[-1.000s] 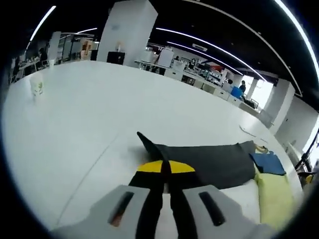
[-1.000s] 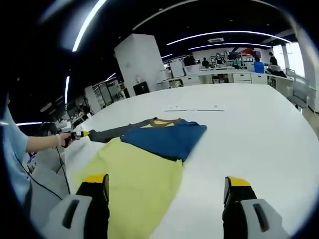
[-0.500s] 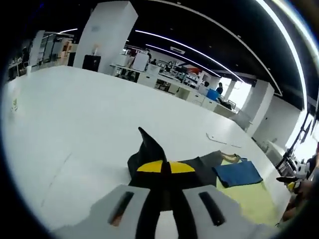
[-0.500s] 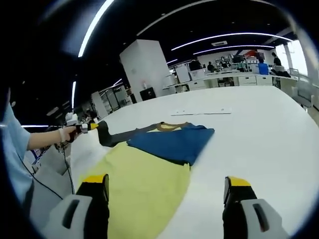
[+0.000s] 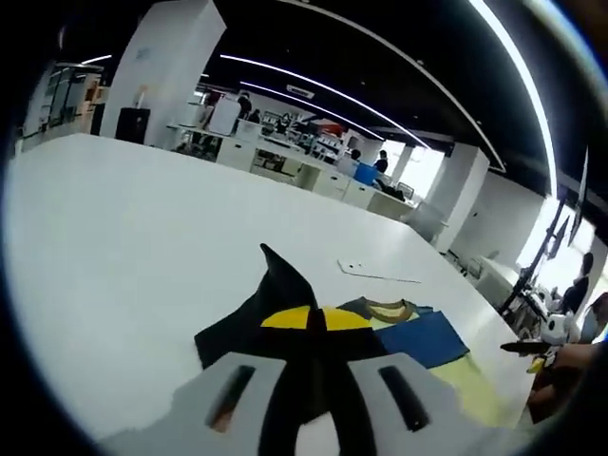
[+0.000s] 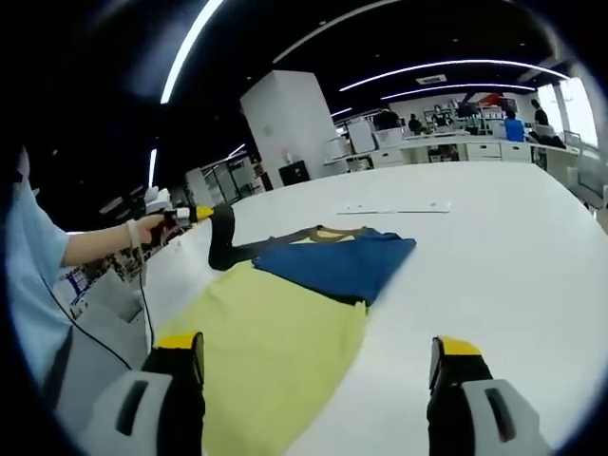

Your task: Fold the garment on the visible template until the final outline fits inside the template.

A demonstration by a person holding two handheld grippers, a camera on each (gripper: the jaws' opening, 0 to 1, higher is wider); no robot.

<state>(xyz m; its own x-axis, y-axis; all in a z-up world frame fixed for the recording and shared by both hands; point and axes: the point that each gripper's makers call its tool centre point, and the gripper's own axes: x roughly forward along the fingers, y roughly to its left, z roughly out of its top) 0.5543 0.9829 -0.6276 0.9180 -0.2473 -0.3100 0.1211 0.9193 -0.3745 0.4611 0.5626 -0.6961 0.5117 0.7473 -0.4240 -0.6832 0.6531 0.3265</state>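
Garment [image 6: 304, 294] lies on white desk [image 6: 513, 247], spread flat w/ yellow body toward near edge, blue panel over its far part, dark grey sleeve [image 5: 275, 294] running off to one side. In right gripper view the garment sits ahead of right gripper [image 6: 313, 380] and mostly toward its left jaw; yellow cloth reaches down betw. the two jaws, not touching either as far as can be told. Right gripper's jaws stand wide apart, nothing betw. them but cloth on the desk below. Garment's long axis runs from near edge away toward far side of desk, neckline w/ brown-ish collar at the far end. Left gripper [image 5: 315, 328] is clenched on the dark sleeve: in left gripper view its yellow-tipped jaws are pressed together w/ sleeve cloth pinched betw. them, a pointed fold of cloth sticking up just past the tips. In right gripper view left gripper [image 6: 195, 214] is held by a hand [image 6: 147, 228], off the desk surface, sleeve hanging from it and bending back down to garment body. A thin white strip [image 6: 397, 206] lies on desk beyond the garment, well apart from it
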